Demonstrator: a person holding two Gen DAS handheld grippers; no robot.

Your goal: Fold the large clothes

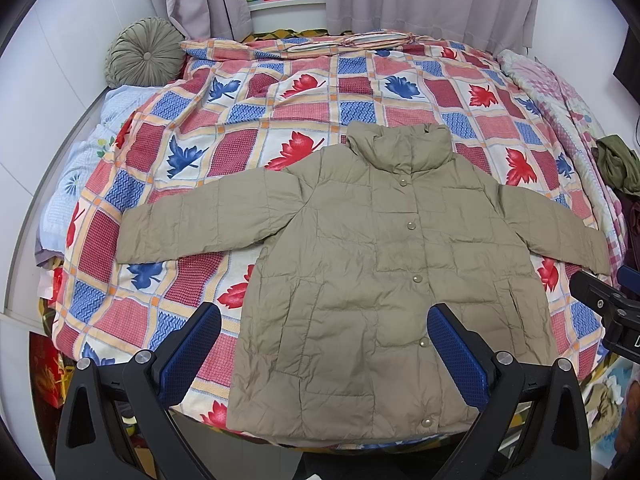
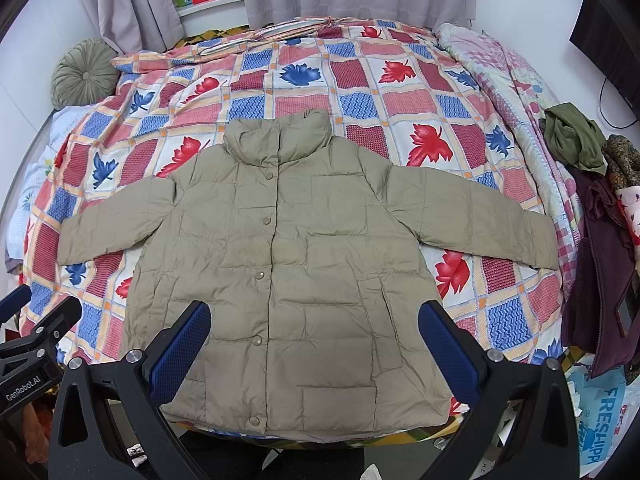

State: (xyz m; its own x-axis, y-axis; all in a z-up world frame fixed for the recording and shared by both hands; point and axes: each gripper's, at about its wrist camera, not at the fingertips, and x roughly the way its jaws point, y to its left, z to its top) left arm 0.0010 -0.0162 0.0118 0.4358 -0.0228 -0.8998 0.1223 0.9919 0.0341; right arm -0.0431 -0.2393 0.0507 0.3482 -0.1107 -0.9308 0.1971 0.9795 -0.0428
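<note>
Left gripper point(image 1: 324, 348): black plastic arms, blue dimpled pads point(image 1: 456, 350), silver round screws. Right gripper point(image 2: 314, 344): same build; "GenRobot.AI" in white on black body of left one.

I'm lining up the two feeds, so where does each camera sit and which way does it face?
Left wrist: on the open left gripper, facing across the bed at the jacket; right gripper at its edge.
Right wrist: on the open right gripper, facing the jacket; left gripper at its edge.
Shared: jacket, patterned quilt, round cushion.

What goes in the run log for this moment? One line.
stage: before first fold | jacket: flat, buttoned, sleeves out | left gripper: open | right gripper: open
</note>
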